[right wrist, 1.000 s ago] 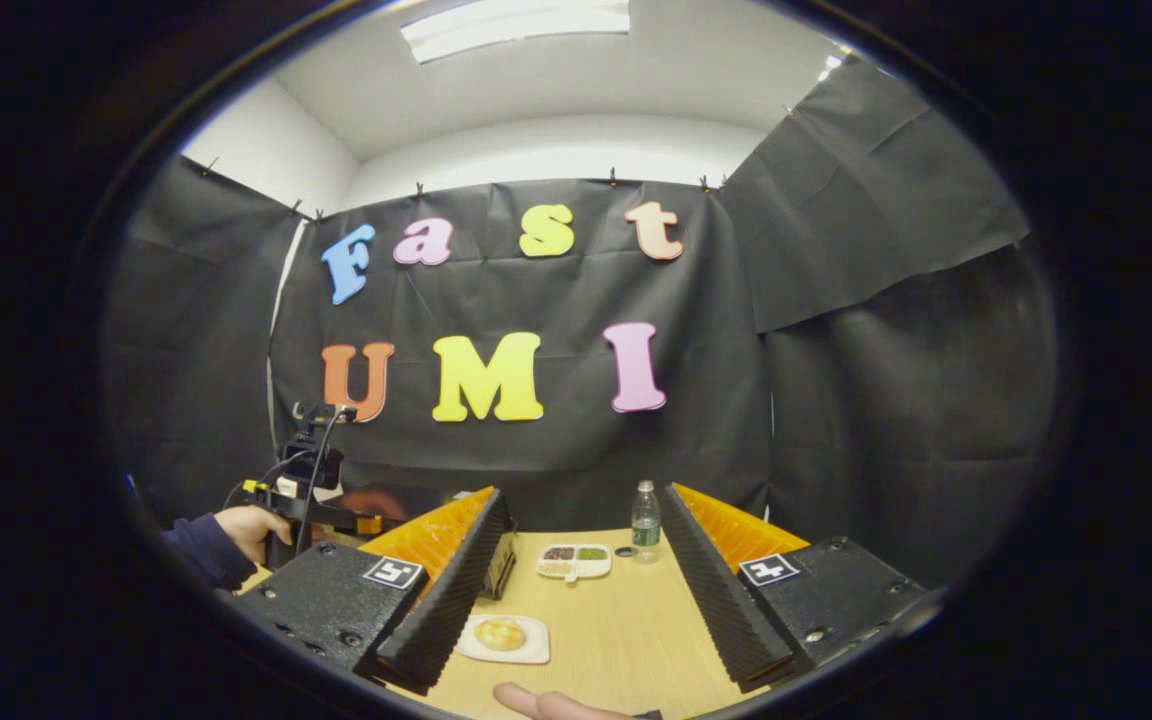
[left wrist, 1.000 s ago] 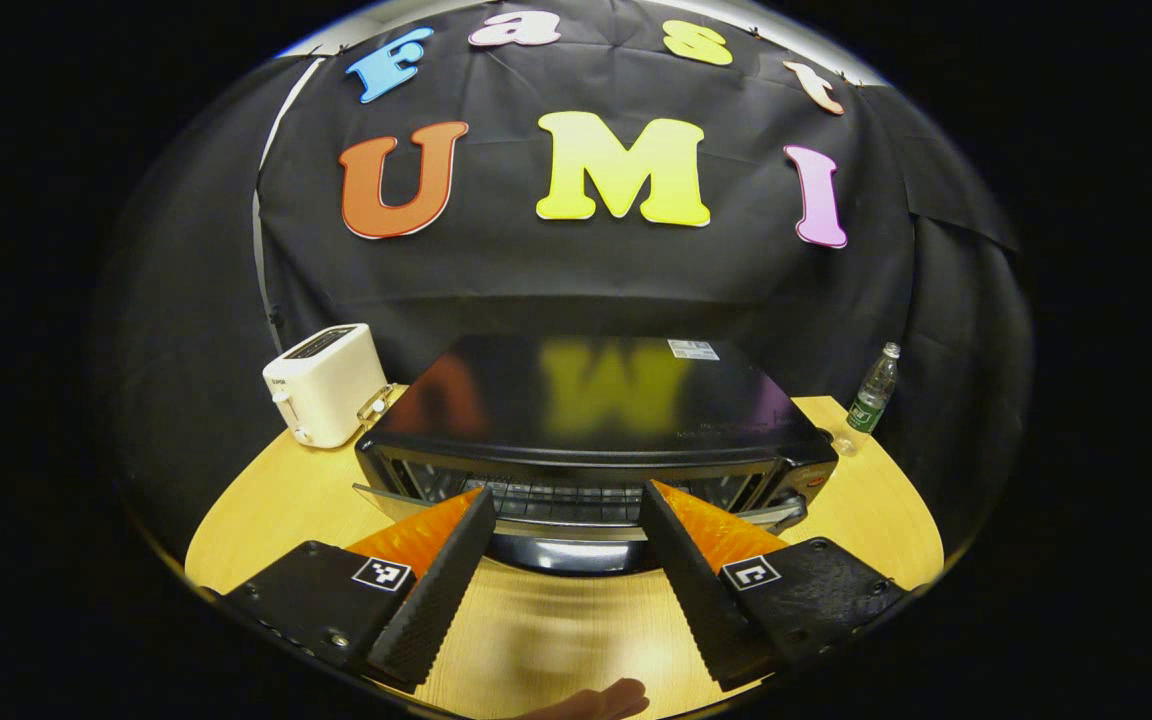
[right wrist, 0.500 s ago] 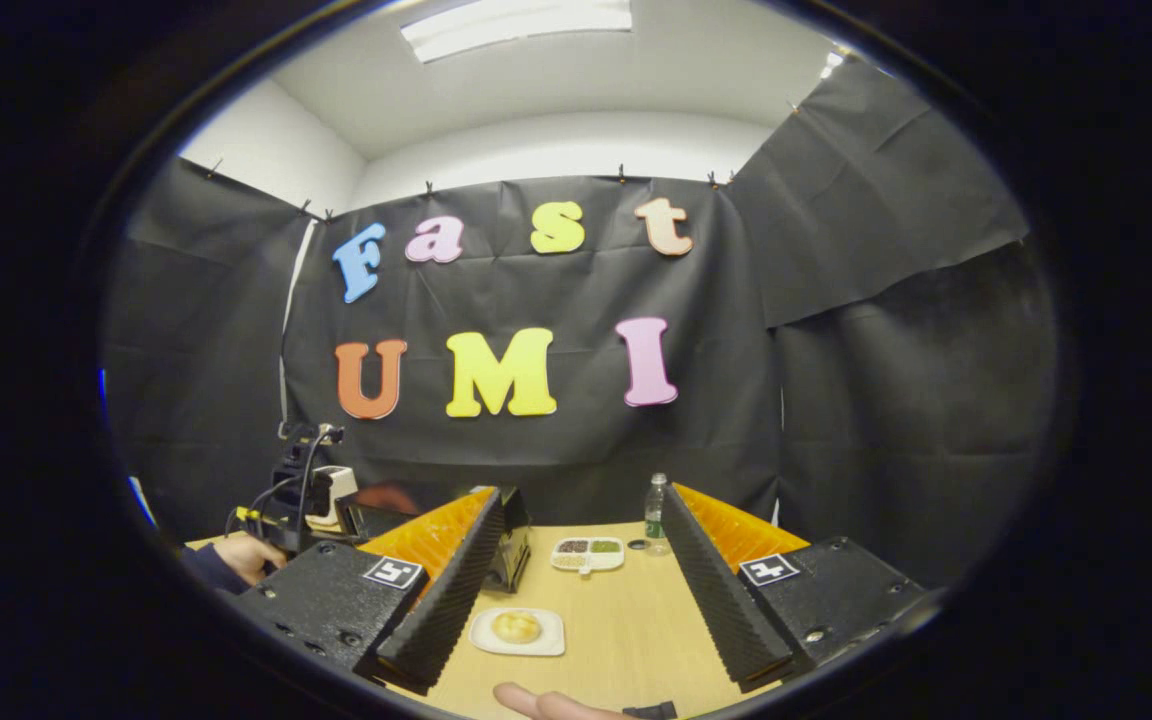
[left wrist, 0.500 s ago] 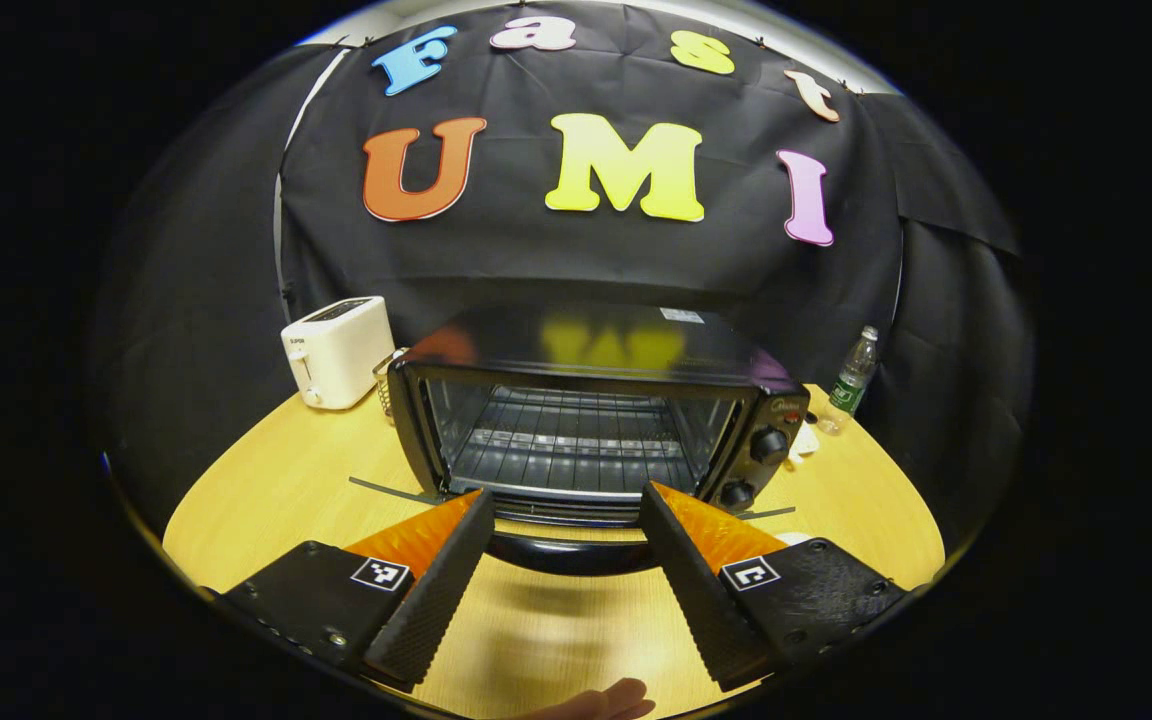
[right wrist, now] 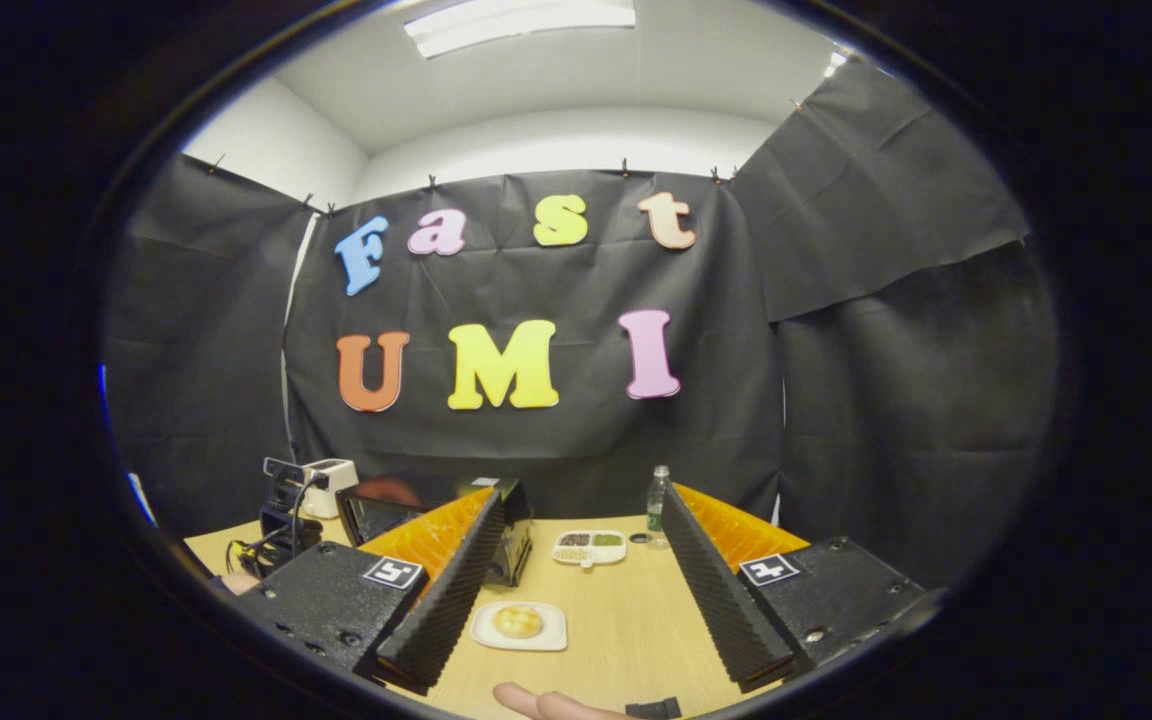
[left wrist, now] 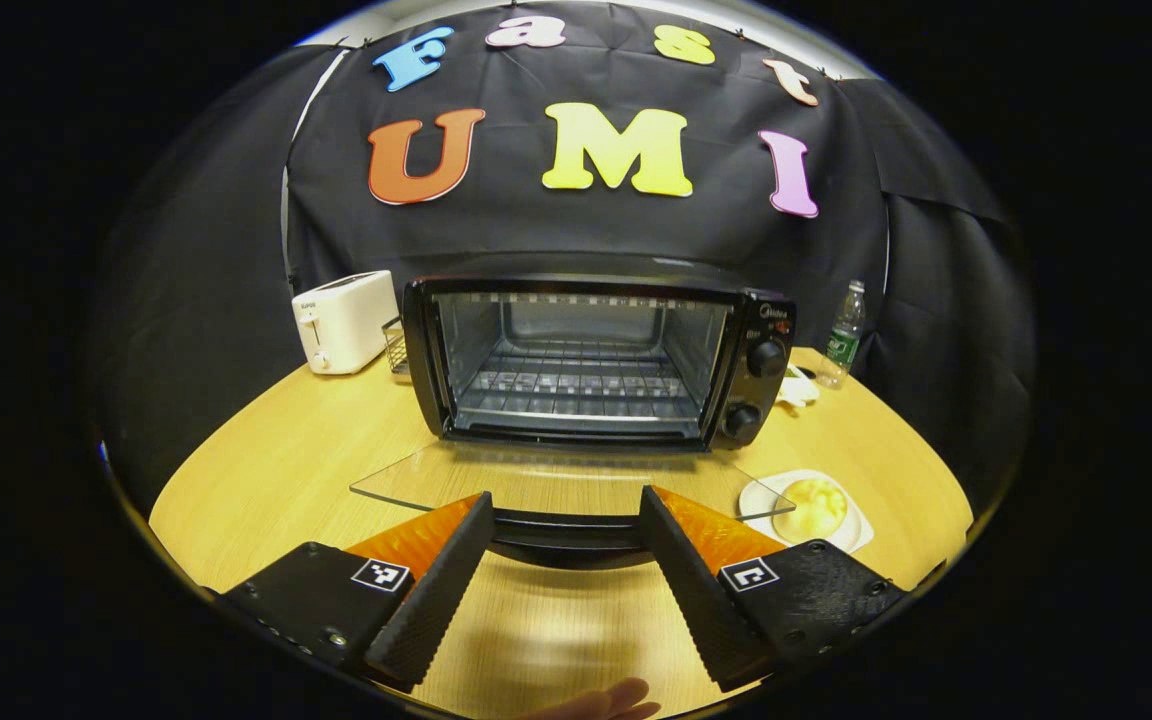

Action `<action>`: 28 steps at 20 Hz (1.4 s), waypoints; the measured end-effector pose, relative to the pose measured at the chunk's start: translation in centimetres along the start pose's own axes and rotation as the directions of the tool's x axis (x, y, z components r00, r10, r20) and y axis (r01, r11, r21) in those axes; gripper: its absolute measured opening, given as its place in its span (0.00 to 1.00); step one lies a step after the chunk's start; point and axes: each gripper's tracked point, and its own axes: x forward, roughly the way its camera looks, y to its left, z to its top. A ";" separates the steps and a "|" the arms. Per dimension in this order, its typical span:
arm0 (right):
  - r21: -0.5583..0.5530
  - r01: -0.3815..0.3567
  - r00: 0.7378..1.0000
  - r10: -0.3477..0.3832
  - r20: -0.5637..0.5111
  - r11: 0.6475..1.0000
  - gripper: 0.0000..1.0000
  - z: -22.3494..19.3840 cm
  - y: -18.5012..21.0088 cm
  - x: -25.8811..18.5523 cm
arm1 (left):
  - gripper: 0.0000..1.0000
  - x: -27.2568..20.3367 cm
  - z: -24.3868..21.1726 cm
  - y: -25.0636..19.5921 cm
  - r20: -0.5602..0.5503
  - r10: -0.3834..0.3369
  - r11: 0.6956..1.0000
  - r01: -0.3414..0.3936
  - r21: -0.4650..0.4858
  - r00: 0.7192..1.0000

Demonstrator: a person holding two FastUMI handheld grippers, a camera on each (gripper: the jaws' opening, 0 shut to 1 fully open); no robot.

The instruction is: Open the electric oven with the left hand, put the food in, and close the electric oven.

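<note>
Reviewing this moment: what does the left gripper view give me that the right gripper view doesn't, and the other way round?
Left gripper view: the open oven seen head-on, with its wire rack, two knobs and glass door lying flat toward the open left gripper.

Right gripper view: the ceiling light and a sectioned dish with its fillings, beyond the open right gripper.

Both: the bun on its plate, toaster, bottle and wooden table.
</note>
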 end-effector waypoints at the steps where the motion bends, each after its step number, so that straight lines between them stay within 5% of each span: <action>1: 0.001 0.000 1.000 0.000 -0.004 1.000 0.97 -0.2 0.0 0.1 | 0.97 0.1 -0.5 0.1 -0.003 -0.001 1.000 0.001 -0.003 1.000; 7: 0.007 -0.002 1.000 0.002 -0.031 1.000 0.97 -1.7 0.3 0.7 | 0.95 1.4 -5.2 0.0 -0.067 0.015 0.999 -0.018 -0.043 0.998; 13: 0.002 0.002 0.999 -0.002 -0.045 1.000 0.96 -2.4 0.3 1.1 | 0.96 0.7 -4.4 -0.2 -0.045 -0.019 0.999 0.017 -0.041 0.999; 17: -0.003 0.006 0.998 -0.006 -0.057 1.000 0.96 -2.8 0.7 1.9 | 0.92 -3.0 -1.2 -0.8 0.025 -0.084 0.995 0.085 -0.043 0.996; 18: -0.003 0.005 0.998 -0.005 -0.062 1.000 0.97 -3.1 0.8 2.2 | 0.80 -4.2 0.0 -1.0 0.055 -0.092 0.995 0.094 -0.039 0.994; 19: -0.006 0.004 0.998 -0.004 -0.068 1.000 0.97 -3.4 1.0 2.6 | 0.92 -5.6 1.3 -0.9 0.082 -0.096 0.995 0.099 -0.034 0.992; 25: -0.016 -0.011 0.990 0.009 -0.139 1.000 0.97 -7.3 2.7 6.0 | 0.92 -13.3 7.5 0.0 0.232 -0.051 0.998 0.045 0.032 0.971; 26: -0.008 -0.019 0.987 0.017 -0.158 1.000 0.97 -8.4 3.1 6.8 | 0.81 -14.7 8.5 -0.1 0.265 -0.049 0.998 0.038 0.047 0.963; 27: -0.002 -0.025 0.984 0.024 -0.179 1.000 0.97 -9.5 3.3 7.5 | 0.92 -16.0 9.3 0.0 0.292 -0.047 0.998 0.033 0.053 0.955; 28: 0.002 -0.031 0.980 0.031 -0.199 1.000 0.97 -10.7 3.6 8.2 | 0.93 -17.2 10.1 0.2 0.316 -0.047 0.998 0.032 0.053 0.947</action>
